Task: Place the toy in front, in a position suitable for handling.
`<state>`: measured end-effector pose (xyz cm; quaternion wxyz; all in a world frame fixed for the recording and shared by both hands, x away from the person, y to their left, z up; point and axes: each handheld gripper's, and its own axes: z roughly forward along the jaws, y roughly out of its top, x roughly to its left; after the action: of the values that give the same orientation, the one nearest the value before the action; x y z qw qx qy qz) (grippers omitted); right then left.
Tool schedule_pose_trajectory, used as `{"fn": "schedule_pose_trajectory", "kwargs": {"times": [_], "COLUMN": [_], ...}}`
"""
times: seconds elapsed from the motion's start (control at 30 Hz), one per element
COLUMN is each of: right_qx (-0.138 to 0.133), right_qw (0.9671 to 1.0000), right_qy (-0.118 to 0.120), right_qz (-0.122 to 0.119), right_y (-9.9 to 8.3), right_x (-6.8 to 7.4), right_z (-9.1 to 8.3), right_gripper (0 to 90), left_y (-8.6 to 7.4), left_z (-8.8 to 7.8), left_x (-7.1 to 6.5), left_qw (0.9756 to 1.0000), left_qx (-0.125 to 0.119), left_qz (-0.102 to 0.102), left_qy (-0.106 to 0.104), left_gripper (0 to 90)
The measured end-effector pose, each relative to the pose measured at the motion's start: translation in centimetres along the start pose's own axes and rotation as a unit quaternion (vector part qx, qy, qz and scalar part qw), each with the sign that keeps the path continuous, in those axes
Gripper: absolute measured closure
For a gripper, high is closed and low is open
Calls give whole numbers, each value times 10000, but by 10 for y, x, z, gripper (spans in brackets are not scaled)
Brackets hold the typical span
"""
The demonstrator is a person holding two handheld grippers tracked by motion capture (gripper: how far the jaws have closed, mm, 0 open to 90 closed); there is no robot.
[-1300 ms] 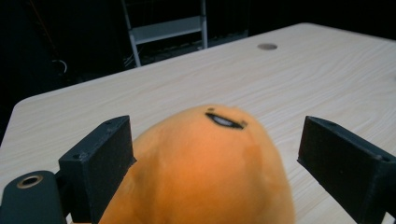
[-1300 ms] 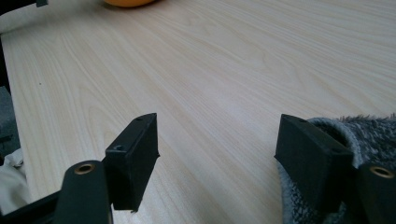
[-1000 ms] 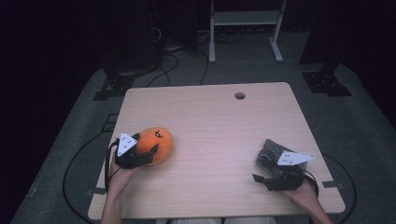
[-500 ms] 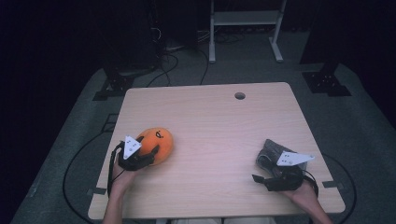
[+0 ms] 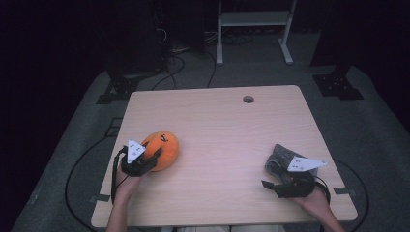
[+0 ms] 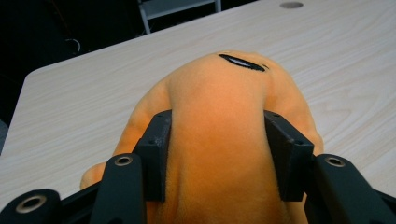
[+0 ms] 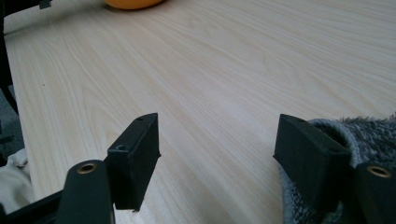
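Now the left claw (image 5: 153,155) is clamped on the orange plush toy (image 5: 162,147), its jaws having just been closing with the soft body squeezed between them, as the left gripper view shows (image 6: 219,154). That toy rests on the bench (image 5: 217,125) near its front left corner. Well apart at the right, the right claw (image 7: 229,158) stands with jaws apart and nothing between them; a grey knitted cloth (image 5: 283,159) lies against its outer side.
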<state>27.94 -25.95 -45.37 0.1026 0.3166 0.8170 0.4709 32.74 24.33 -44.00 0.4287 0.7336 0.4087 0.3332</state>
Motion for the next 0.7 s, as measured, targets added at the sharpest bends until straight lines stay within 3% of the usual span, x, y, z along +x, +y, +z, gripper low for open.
{"fn": "schedule_pose_trajectory", "kwargs": {"times": [0.23,0.43,0.6,0.7], "right_qx": [-8,-27,15,-11], "right_qw": [10000,10000,10000,10000], "right_qy": [5,2,3,8], "right_qz": [3,-2,-23,-3], "right_y": [0,0,0,0], "right_x": [0,0,0,0], "right_z": [-1,-2,0,-1], "right_gripper": [296,296,297,297], "left_y": [1,4,7,11], "left_z": [-3,-7,-9,-13], "left_x": [2,5,4,3], "left_qw": [9999,9990,9988,9973], "left_qx": [-120,-298,-358,-531], "left_qz": [-109,-342,-326,-494], "left_qy": [-10,-54,-51,-130], "left_gripper": [521,524,524,523]}}
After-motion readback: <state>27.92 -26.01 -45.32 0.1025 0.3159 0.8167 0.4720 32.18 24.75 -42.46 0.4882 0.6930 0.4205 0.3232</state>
